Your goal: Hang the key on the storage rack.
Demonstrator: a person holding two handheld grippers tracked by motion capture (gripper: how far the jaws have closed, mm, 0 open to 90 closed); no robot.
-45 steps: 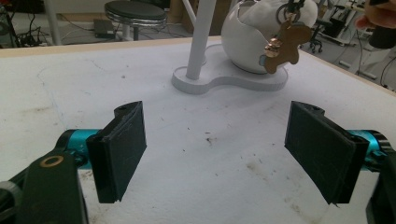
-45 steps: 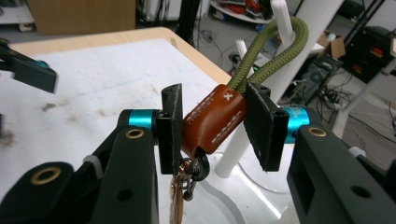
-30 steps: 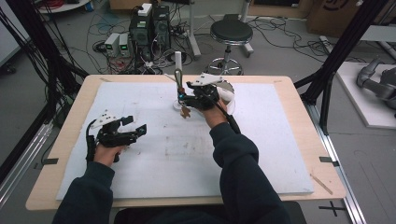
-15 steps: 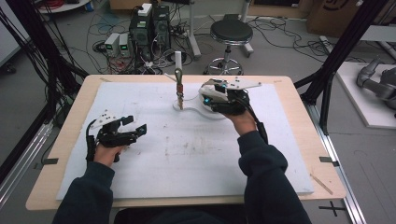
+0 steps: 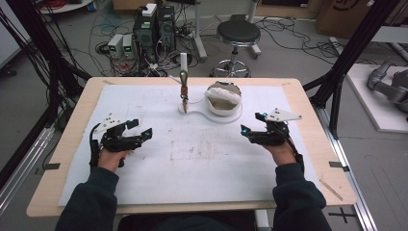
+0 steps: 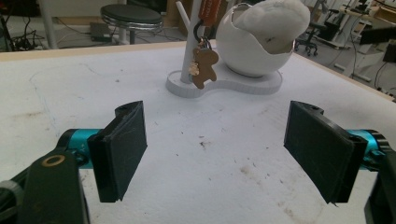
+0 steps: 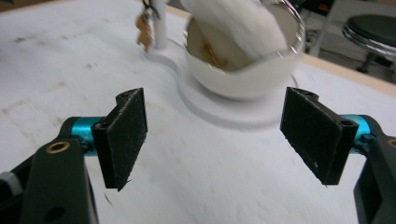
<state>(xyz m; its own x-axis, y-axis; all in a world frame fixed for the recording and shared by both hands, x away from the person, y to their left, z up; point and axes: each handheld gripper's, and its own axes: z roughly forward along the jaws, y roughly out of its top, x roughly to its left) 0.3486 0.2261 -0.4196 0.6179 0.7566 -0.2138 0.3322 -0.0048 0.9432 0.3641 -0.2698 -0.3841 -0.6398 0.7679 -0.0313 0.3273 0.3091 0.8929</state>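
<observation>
On the white-covered table (image 5: pixel 202 159), high view: the left tongs (image 5: pixel 137 131) rest near the left edge with jaws apart, gripping nothing. The right tongs (image 5: pixel 252 124) sit near the right side, jaws spread wide and empty; these jaws have just been opening, with nothing between them. The keychain (image 5: pixel 184 91) hangs on the post of a white stand (image 5: pixel 184 72) at the far middle of the table, beside a white egg-shaped bowl (image 5: pixel 223 98) stuffed with white cloth. Keychain and stand lie between the two tongs and farther from the person, well apart from both.

Left gripper view: both black pads (image 6: pixel 123 147) stand wide apart over bare table, touching nothing. The keychain's brown bear charm (image 6: pixel 204 67) dangles against the post, ahead and slightly left of centre; the bowl (image 6: pixel 254 44) stands just right of it on the same base.

Right gripper view: the pads (image 7: pixel 126 135) are wide apart and empty. The bowl (image 7: pixel 243 70) lies ahead between the jaws' line, near; the keychain (image 7: pixel 144 28), blurred, hangs at the upper left beyond it.
</observation>
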